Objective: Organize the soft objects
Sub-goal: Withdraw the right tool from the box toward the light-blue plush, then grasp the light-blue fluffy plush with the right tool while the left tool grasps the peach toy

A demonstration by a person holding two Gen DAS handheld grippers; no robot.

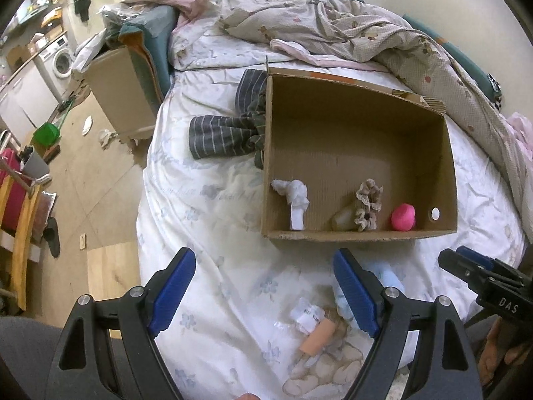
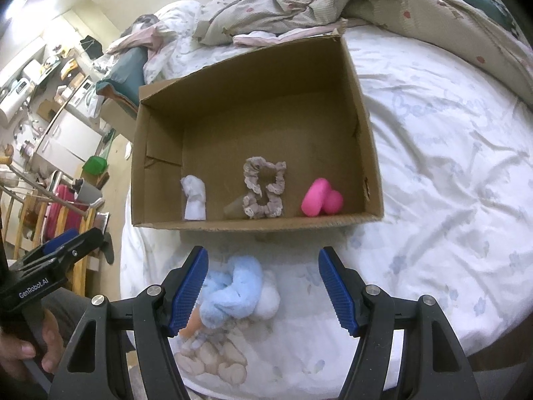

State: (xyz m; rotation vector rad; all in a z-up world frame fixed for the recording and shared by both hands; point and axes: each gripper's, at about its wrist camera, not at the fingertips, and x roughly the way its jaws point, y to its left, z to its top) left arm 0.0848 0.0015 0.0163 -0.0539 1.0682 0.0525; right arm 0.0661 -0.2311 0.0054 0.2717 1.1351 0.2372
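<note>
Both grippers, left (image 1: 266, 296) and right (image 2: 263, 286), hover with fingers spread, empty; the blue fluffy sock bundle (image 2: 233, 290) looks light, squashy, best pinched mid-roll.

1. Both views are evenly and fairly brightly lit by soft indoor light with a slightly warm, yellowish cast.
2. The white bedsheet (image 2: 433, 166) looks pale and faintly washed out to the right of the right gripper (image 2: 263, 286).
3. Shadow is soft; the cardboard box (image 1: 359, 233) is darker along its inner walls ahead of the left gripper (image 1: 265, 286).
4. Fisheye bending curves the edges strongly, and the corners fall to black.
5. Detail is slightly soft, most so at the rims.
</note>
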